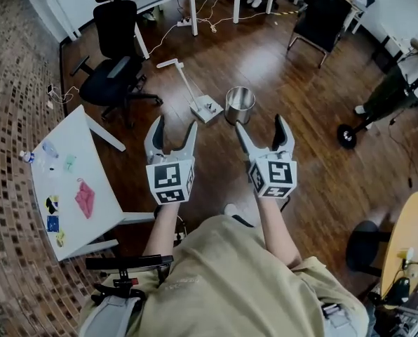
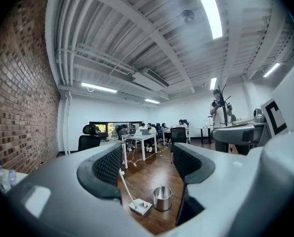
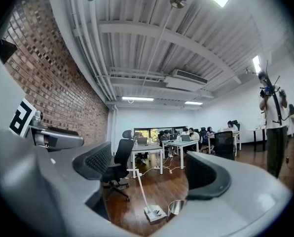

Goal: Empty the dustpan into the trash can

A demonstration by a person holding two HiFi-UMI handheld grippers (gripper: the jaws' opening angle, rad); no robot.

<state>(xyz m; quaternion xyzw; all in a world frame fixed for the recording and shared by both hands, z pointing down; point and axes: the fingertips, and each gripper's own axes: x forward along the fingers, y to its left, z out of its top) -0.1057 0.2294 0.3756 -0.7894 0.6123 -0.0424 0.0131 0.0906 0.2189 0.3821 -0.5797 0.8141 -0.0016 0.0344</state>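
Clearly, nothing is being emptied yet: the dustpan is sitting on the floor just left of the trash can, while the left hand-held gripper and right hand-held gripper are hovering nearer, wide and empty.

Both arms stretched fwd, side by side, well off the floor. L tool held level, tips aimed far, jaws apart, nothing btwn. R tool same: level, jaws apart, empty. L forearm, R forearm bare, roughly parallel.
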